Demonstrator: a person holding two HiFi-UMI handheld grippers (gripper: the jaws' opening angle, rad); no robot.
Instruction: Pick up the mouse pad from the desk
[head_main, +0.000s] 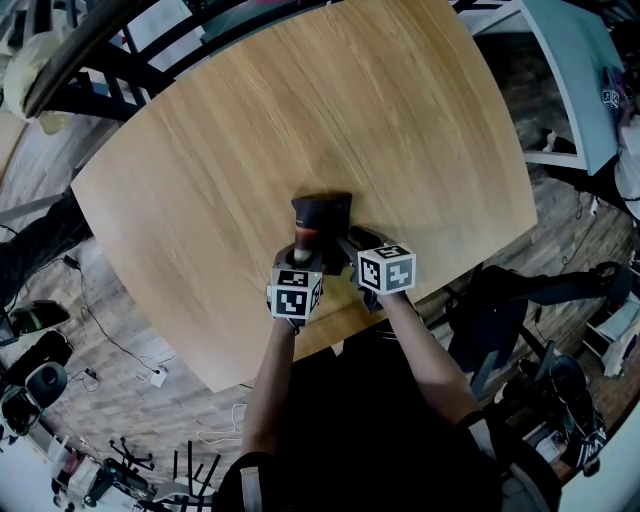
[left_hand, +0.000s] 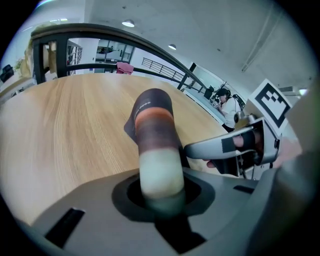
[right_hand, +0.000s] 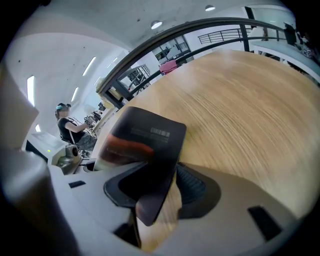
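Left gripper view: you have the pad (left_hand: 155, 135) rolled, and its near end is blurred where it enters the left tongs (left_hand: 160, 192). The contact there does not read sharply. Right gripper view: the pad's lower edge drops from sight between the right tongs (right_hand: 155, 192), and its print is too small to read. Head view: the left tongs' tips are hidden under their marker cube (head_main: 295, 293). Your arms (head_main: 425, 350) cover part of the near edge of the bench (head_main: 400, 120).
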